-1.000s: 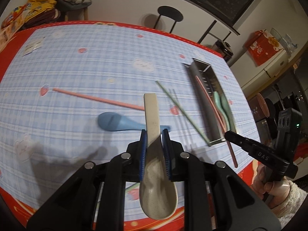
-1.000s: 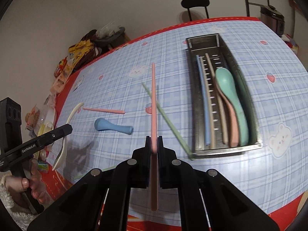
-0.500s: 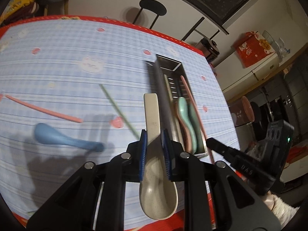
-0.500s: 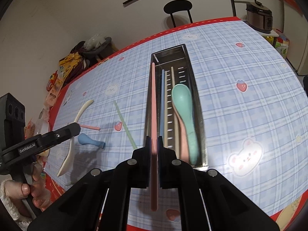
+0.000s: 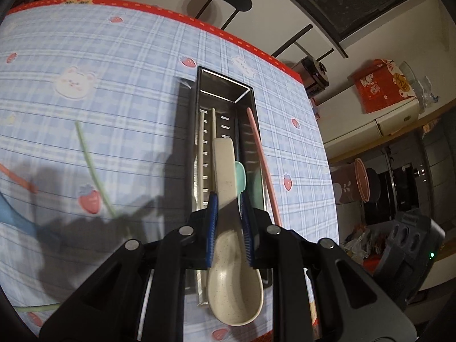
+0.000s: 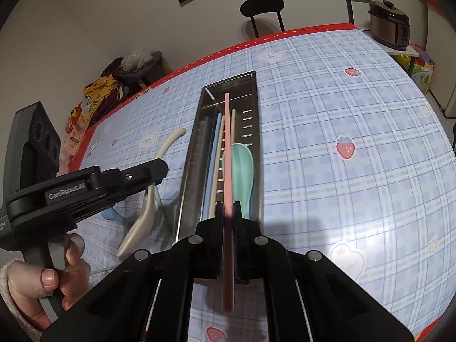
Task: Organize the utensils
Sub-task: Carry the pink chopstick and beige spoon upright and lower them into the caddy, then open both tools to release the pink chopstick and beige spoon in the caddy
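- jaws of the left gripper (image 5: pixel 229 199) pinch a cream spoon (image 5: pixel 232 270) at its neck, bowl near the camera, handle pointing out over the metal tray (image 5: pixel 225 81).
- jaws of the right gripper (image 6: pixel 227 206) are pressed onto a pink chopstick (image 6: pixel 227 148) partway along it, its far length running above the tray's inside.
- inside the tray lie a mint spoon (image 6: pixel 242 168) and pale chopsticks.
- on the desk (image 5: pixel 114 85) left of the tray lie a green chopstick (image 5: pixel 91 165) and a blue spoon (image 5: pixel 11 213).

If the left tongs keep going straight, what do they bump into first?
Probably the long metal utensil tray: the left tongs, gripping the beige speckled spoon, point into it. Depth is unclear.
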Demonstrator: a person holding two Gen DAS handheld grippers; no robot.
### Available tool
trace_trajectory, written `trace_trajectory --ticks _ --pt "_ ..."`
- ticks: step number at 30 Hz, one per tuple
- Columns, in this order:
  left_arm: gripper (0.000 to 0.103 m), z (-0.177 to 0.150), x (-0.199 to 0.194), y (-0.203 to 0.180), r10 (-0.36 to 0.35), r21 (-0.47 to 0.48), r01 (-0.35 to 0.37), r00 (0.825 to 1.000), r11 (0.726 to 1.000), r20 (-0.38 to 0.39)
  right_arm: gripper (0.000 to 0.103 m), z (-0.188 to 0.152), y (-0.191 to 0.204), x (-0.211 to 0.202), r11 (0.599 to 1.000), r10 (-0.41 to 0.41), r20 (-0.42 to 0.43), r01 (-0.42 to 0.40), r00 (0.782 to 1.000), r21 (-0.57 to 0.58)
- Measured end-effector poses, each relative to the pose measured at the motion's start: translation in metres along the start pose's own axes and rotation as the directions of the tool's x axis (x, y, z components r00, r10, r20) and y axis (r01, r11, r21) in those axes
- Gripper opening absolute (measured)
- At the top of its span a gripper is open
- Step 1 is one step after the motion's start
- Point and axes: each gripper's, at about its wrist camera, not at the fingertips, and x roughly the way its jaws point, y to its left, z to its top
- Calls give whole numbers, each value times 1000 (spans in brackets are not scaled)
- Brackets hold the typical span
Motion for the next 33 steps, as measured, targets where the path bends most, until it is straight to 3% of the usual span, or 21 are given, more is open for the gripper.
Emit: trace_trajectory --ticks 9,21,27,29,31,33 --pt "20 1 37 -7 27 -8 -27 998 1000 -49 7 3 -11 4 1000 21 -20 -21 1000 -2" --pt "19 5 48 1 43 -22 -45 996 999 -72 7 3 -3 25 999 30 -46 -29 999 14" --pt "32 13 30 4 32 -11 -32 999 999 -44 9 7 -1 30 999 29 -65 -28 997 19" --pt "39 17 18 5 32 -4 -32 999 999 -16 13 8 0 28 1000 24 -63 -24 998 14" --pt "47 20 2 8 41 7 -41 999 999 23 33 9 1 24 1000 11 -48 -10 999 8" --pt "53 23 -13 13 54 17 -55 997 998 56 43 10 1 19 1000 1 -33 -1 999 8"
